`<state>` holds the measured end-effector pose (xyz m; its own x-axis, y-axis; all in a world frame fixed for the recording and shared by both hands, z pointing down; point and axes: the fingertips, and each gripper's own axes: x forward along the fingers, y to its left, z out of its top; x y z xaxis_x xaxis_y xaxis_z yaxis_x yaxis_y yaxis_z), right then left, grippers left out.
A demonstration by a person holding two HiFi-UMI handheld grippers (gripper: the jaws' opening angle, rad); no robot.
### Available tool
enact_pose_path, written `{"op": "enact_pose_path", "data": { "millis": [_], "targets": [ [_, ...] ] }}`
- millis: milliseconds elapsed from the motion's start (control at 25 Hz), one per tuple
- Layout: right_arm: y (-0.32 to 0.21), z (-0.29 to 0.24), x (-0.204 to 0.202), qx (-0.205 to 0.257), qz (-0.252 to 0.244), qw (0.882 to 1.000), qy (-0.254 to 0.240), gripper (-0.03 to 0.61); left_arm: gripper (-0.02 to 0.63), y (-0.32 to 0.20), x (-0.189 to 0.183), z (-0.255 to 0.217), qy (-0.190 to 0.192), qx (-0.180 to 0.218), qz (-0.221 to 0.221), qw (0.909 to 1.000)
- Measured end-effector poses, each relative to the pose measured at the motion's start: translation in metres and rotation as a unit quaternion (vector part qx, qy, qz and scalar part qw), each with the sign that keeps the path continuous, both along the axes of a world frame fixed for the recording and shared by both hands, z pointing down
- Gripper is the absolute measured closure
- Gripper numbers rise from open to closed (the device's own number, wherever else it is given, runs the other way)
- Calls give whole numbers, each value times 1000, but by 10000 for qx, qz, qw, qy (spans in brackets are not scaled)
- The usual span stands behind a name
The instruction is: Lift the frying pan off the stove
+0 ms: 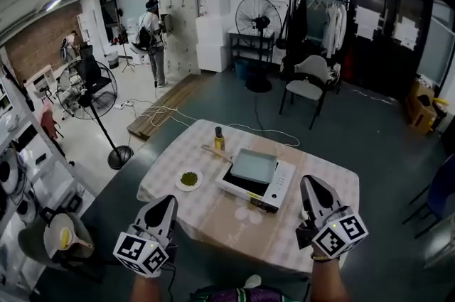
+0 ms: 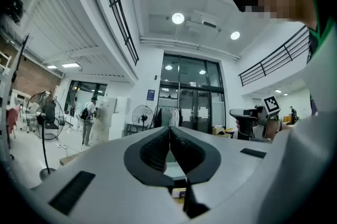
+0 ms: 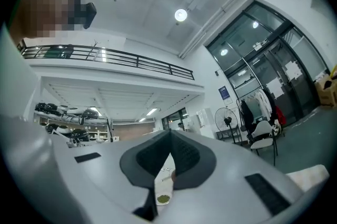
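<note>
In the head view a square grey frying pan (image 1: 254,165) sits on a white stove (image 1: 274,188) on the cloth-covered table (image 1: 227,222). The pan's wooden handle (image 1: 215,151) points left. My left gripper (image 1: 169,200) hovers over the table's near left edge, well short of the pan. My right gripper (image 1: 308,181) is held to the right of the stove, also apart from it. Both point up and away from me. In the left gripper view the left gripper's (image 2: 169,128) pads meet with nothing between them. The right gripper's (image 3: 170,132) pads likewise touch at the tip and hold nothing.
A small bottle (image 1: 219,139) stands behind the pan handle and a white plate with green bits (image 1: 189,180) lies left of the stove. Beyond the table are a chair (image 1: 307,86), two standing fans (image 1: 91,91), a clothes rack and a person by the lockers (image 1: 153,41).
</note>
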<state>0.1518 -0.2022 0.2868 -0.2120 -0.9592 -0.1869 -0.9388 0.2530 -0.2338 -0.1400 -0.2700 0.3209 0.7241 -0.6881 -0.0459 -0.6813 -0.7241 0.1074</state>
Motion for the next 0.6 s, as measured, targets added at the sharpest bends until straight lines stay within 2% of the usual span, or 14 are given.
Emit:
{"op": "enact_pose_path", "data": {
  "millis": [160, 360, 600],
  "targets": [
    [-28, 9, 23, -45, 29, 10000, 58, 573, 591, -35, 30, -3, 3, 79, 12, 10000],
    [-65, 17, 39, -135, 177, 9997, 78, 573, 591, -85, 50, -5, 13, 121, 122, 9999],
    [-103, 24, 45, -191, 482, 9986, 73, 572, 591, -144, 74, 0, 1, 150, 619, 9980]
  ]
}}
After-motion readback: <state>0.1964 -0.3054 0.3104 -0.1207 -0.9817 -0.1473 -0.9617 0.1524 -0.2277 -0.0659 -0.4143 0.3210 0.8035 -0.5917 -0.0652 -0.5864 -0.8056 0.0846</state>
